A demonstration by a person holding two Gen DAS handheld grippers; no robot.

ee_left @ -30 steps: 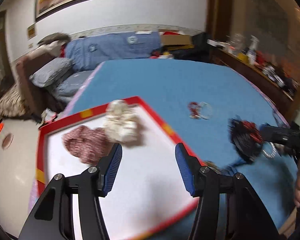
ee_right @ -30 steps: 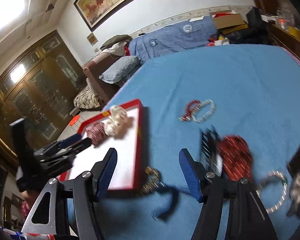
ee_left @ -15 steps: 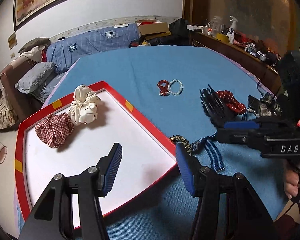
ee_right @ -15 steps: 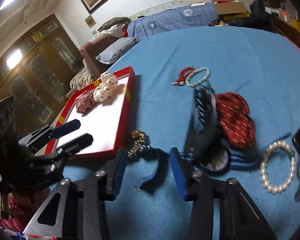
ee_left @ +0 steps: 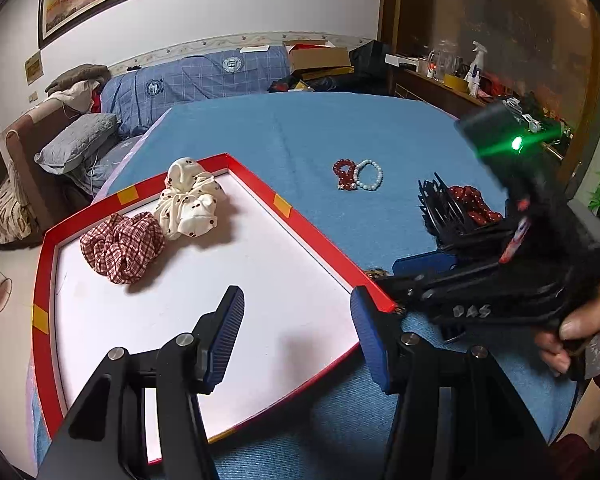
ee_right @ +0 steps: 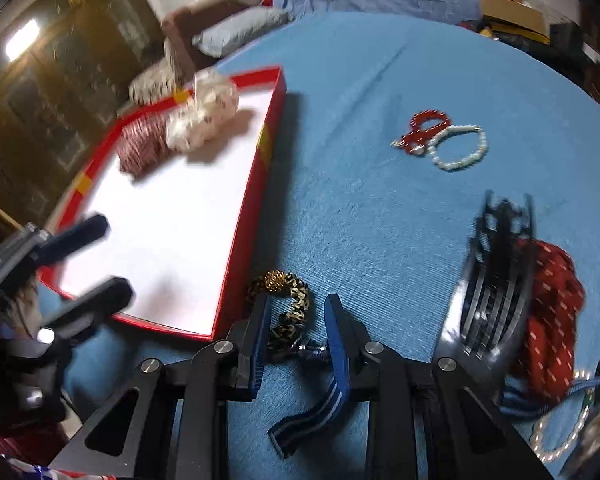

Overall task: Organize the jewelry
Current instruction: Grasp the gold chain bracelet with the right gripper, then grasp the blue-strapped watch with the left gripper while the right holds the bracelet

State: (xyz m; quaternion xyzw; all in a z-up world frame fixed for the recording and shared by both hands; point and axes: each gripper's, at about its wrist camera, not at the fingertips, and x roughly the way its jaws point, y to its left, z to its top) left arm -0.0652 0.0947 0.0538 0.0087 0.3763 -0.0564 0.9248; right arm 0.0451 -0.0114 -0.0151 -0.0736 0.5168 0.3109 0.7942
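Observation:
A red-rimmed white tray [ee_left: 324, 252] [ee_right: 236, 240] holds a plaid scrunchie [ee_left: 122, 246] and a cream scrunchie [ee_left: 190, 204]. My left gripper [ee_left: 296, 334] is open and empty above the tray's near part. My right gripper [ee_right: 298, 320] is open, its blue pads either side of a leopard-print gold hair tie [ee_right: 288, 300] that lies on the blue cloth by the tray's corner. A red bead bracelet [ee_right: 424, 130] and a white pearl bracelet [ee_right: 458, 152] lie farther out.
A black claw clip [ee_right: 496, 280], a red dotted scrunchie [ee_right: 552, 312], a blue striped strap [ee_right: 312, 420] and another pearl bracelet [ee_right: 560, 432] lie on the cloth at the right. A sofa with pillows [ee_left: 84, 140] stands beyond the table.
My right gripper has moved down and left, from near the claw clip to around the leopard hair tie, and its jaws have narrowed. My left gripper stays open over the tray.

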